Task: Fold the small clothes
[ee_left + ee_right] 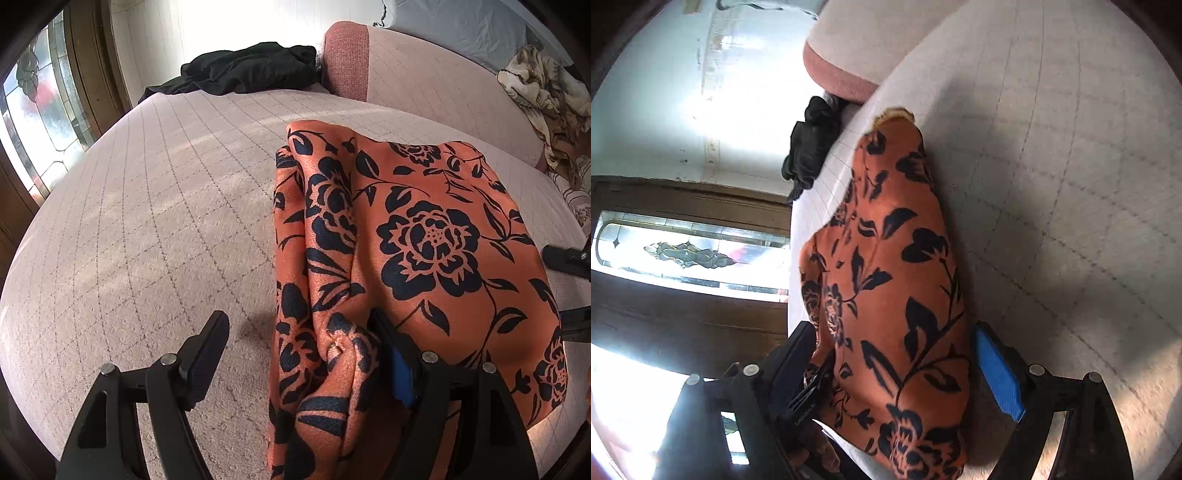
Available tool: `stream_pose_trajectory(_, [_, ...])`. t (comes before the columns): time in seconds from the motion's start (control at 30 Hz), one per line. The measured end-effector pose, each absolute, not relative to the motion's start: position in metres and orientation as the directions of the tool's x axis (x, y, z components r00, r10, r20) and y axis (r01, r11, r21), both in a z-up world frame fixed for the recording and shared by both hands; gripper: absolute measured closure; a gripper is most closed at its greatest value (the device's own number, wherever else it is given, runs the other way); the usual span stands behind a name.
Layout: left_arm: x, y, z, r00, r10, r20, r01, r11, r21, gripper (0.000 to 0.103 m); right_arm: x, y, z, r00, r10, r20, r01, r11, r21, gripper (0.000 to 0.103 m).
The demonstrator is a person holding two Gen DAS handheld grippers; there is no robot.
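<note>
An orange floral garment (424, 258), printed with dark navy flowers and leaves, is being shown across the centre and right of the left wrist frame, lying bunched and folded on a pale pink quilted cushion (147, 229). Its left edge is gathered into thick vertical folds that are running down to the bottom of the frame.

The left gripper (299, 354) is being seen at the bottom of that frame with its jaws spread wide. The left finger is standing clear over bare cushion, while the right finger, with its blue pad (402, 380), is being pressed against or tucked under the cloth; the bunched fold is lying between the two fingers but is not being pinched.

In the right wrist frame the same garment (897, 295) is being seen running from the upper centre down to the bottom. The right gripper (897, 362) is also being held wide, the cloth filling the gap between its fingers, and no clamping is being shown. Part of the right gripper (569, 258) is being seen at the right edge of the left wrist frame.

A black garment (240, 70) is lying crumpled at the upper centre, beside a pink bolster (347, 59). A patterned blanket (543, 96) is being seen at the upper right, and a leaded glass window (40, 122) at the left edge.
</note>
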State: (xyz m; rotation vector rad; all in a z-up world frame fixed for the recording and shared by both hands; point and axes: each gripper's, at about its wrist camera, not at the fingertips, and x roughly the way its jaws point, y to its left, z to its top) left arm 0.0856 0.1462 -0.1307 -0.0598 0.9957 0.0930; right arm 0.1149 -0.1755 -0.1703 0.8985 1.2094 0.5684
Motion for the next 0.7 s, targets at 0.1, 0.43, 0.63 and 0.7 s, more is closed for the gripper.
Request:
stream_pose_trajectory(0.1, [0.08,0.148,-0.132,0.549,0.046,-0.835,-0.105,0.994,-0.014,0.022,0.111,-0.138,-0.161,0.263,0.682,-0.683,-0.05,0.716,0.696,0.058])
stream_pose_trajectory(0.43, [0.079,0.156,-0.137,0.559,0.023,-0.829,-0.108,0.993,-0.046,0.016,0.107,-0.164,-0.142,0.346,0.678,-0.648,-0.033,0.7,0.714,0.03])
stream_pose_trajectory(0.63, [0.078,0.157,-0.139,0.557,0.017,-0.83,-0.112,0.992,-0.055,0.016,0.171,-0.177,-0.167,0.34,0.737,-0.585,0.1,0.59,0.801,0.044])
stream_pose_trajectory(0.7, [0.078,0.158,-0.139,0.554,0.015,-0.833,-0.114,0.992,-0.058,0.016,0.179,-0.163,-0.157,0.344,0.692,-0.635,0.038,0.665,0.746,0.07])
